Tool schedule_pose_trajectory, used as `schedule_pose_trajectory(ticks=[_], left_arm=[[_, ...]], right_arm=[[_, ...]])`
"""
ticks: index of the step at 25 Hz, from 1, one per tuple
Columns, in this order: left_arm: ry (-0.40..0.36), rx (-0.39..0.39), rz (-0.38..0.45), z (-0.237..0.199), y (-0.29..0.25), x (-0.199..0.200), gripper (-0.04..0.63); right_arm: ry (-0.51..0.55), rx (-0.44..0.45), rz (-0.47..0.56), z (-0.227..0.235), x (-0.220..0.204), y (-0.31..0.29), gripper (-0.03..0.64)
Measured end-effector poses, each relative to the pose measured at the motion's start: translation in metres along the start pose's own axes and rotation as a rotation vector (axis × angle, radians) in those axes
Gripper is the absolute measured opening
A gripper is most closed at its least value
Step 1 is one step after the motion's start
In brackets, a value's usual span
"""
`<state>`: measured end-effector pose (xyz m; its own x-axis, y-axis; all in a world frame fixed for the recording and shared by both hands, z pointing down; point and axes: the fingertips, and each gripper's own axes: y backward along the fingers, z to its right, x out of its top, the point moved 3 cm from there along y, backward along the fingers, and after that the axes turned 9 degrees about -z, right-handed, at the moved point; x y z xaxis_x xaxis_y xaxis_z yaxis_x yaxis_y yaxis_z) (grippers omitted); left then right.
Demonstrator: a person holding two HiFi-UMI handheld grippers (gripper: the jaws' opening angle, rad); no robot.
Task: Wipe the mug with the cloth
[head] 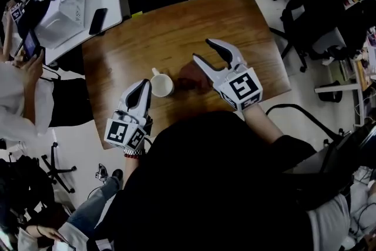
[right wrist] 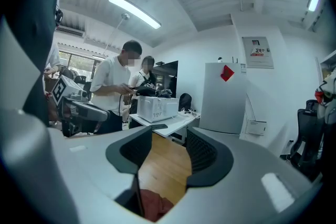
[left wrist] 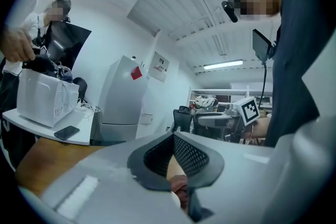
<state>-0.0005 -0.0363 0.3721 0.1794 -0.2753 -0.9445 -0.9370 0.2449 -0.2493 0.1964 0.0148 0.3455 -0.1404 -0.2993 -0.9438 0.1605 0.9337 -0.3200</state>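
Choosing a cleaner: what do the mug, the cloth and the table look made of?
The mug looks like smooth white ceramic, probably glazed. The cloth is crumpled dark-red fabric. The table shows streaky grain with slight sheen: wood or veneer.

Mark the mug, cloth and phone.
mug [head: 162,86]: head view, inside of the cup.
cloth [head: 187,80]: head view, middle of the heap.
phone [head: 97,20]: head view, middle of its face.

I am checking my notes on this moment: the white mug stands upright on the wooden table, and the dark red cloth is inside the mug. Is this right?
Not fully. The dark red cloth is not inside the mug; it lies on the wooden table beside the mug, as the head view shows. The mug does stand upright on the table.
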Motion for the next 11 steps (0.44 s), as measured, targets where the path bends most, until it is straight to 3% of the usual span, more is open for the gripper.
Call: schedule_pose_trajectory(ticks=[11], left_arm=[[-0.011, -0.016, 0.007, -0.004, 0.013, 0.010, 0.005]], right_arm=[[0.008, 0.001, -0.082, -0.020, 0.002, -0.005, 0.199]])
